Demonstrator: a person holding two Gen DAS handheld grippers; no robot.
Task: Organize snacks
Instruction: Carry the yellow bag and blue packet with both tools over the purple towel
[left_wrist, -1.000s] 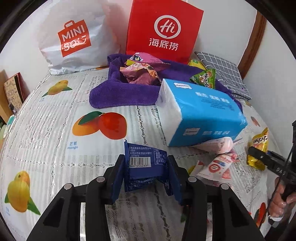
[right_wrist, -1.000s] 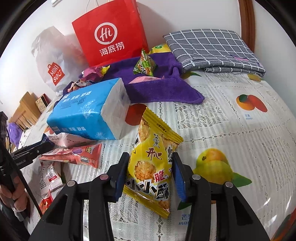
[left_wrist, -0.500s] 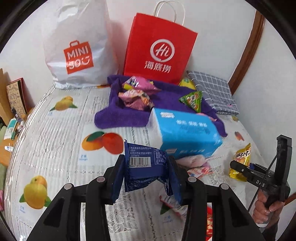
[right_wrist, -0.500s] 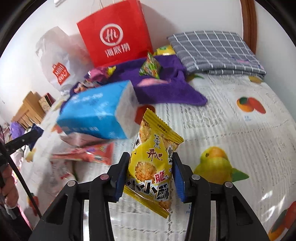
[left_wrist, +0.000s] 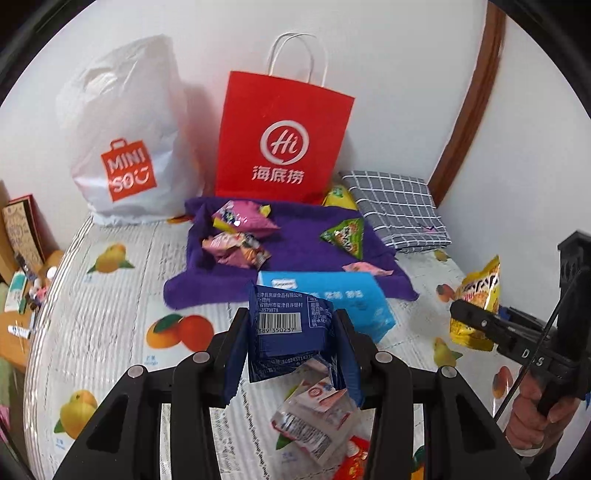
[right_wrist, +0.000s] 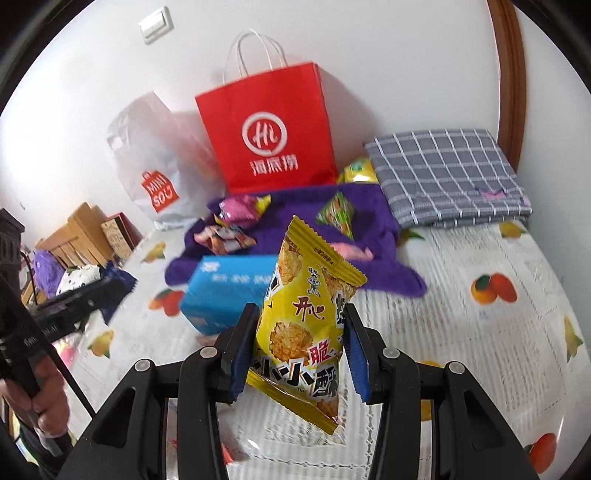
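1. On the far left of the bed (left_wrist: 110, 325), against the wall, a white Miniso bag (left_wrist: 125, 147) slumps. It is well apart from the snacks, so it looks like mere storage.
2. The left gripper (left_wrist: 291, 354) is clenched on a blue snack packet (left_wrist: 288, 332), barcode side toward the camera, raised clear of the sheet. Pinched at its lower half, the packet stands upright and cannot sag.
3. Below it, loose clear-and-red sachets (left_wrist: 317, 417) lie on the bed, apparently not yet sorted.
4. Behind, a blue tissue pack (left_wrist: 332, 299) rests against the near edge of a purple towel (left_wrist: 295, 251), which carries pink packets (left_wrist: 236, 240) and a green triangular packet (left_wrist: 345, 236). The towel seems to be the gathering spot.
5. A red paper bag (left_wrist: 280, 140) stands upright at the towel's back edge, propped by the wall; it may be another destination, though I cannot tell.
6. The right gripper (right_wrist: 299, 350) grasps a yellow snack packet (right_wrist: 306, 325) between its fingers (right_wrist: 242, 350), tilted, held off the bed.
7. On the far right lies a folded grey checked cloth (right_wrist: 447, 173), just beside the towel.
8. Judgement: both packets are being carried toward the towel.
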